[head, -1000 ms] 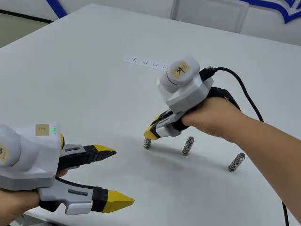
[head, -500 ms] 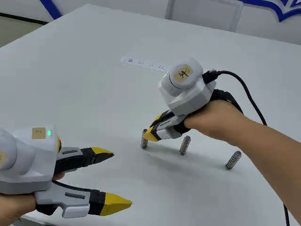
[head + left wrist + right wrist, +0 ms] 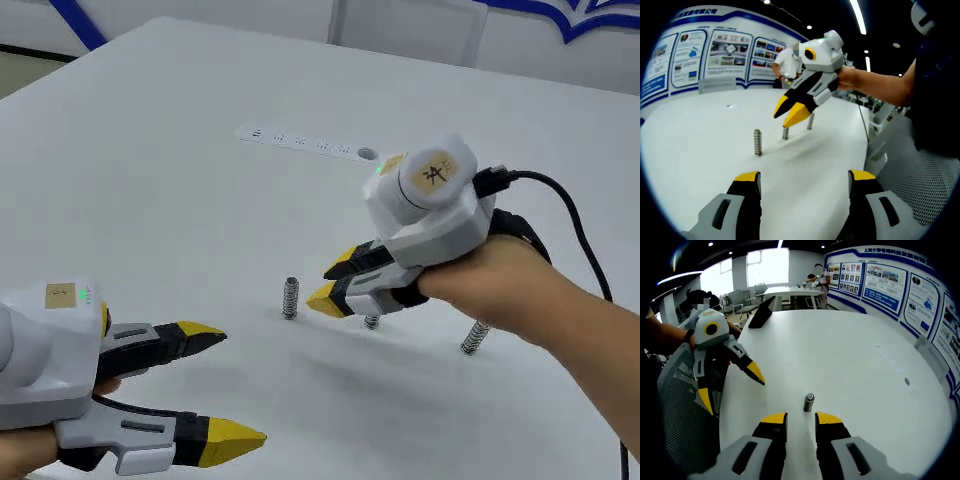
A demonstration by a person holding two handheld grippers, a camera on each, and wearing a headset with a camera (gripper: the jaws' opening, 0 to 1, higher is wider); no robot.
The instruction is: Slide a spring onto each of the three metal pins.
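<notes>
Right tool (image 3: 332, 282) was drawn back, jaws slightly apart, empty | spring (image 3: 290, 297) was left standing at its 9 o'clock on surface (image 3: 150, 180) | left tool (image 3: 225, 385) was held wide apart | task was judged finished.

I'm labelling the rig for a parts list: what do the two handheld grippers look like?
Both the left gripper and right gripper have white-grey bodies, black jaws with yellow pointed tips, and a tan square sticker. The right one's sticker bears a black mark, and a black cable trails from it.
</notes>
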